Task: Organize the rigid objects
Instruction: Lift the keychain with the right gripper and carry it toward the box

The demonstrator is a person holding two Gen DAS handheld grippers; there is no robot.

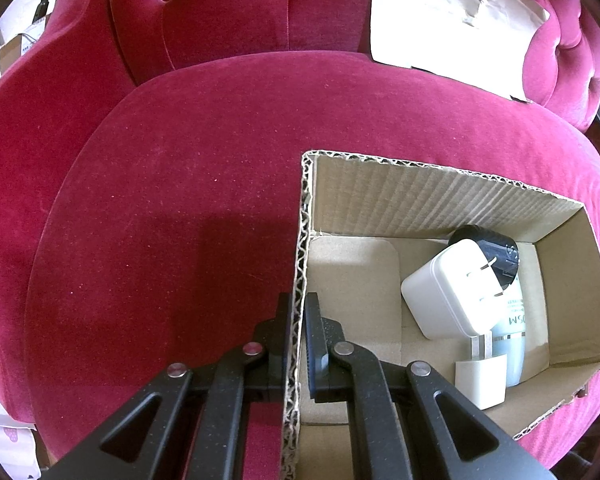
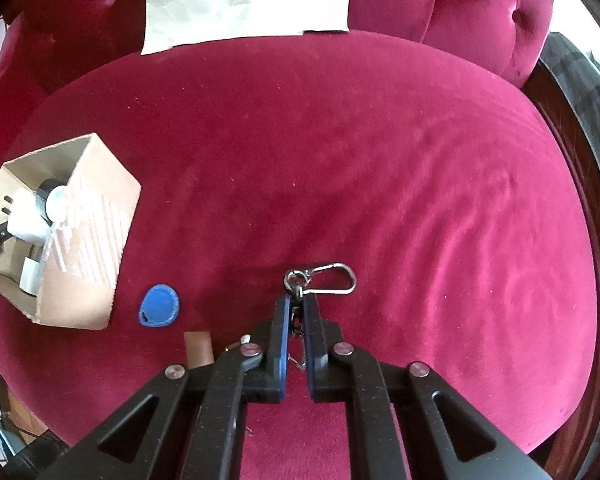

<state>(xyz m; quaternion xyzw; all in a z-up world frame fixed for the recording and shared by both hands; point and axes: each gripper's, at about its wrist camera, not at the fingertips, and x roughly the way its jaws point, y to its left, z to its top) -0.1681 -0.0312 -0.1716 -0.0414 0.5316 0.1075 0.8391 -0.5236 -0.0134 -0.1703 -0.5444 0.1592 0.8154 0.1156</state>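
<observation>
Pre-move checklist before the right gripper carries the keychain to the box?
1. Right gripper jaws closed on keychain: ok.
2. Clasp hanging free of the cushion: cannot tell.
3. Left gripper clamped on box wall: ok.
4. Room in box beside the chargers: ok.
5. Blue tag outside the box, not in the way: ok.
6. Everything collected: not ok, tag and a brown item remain on the cushion.

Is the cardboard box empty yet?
No. The cardboard box holds a white charger, a smaller white plug and a black-capped tube.
</observation>
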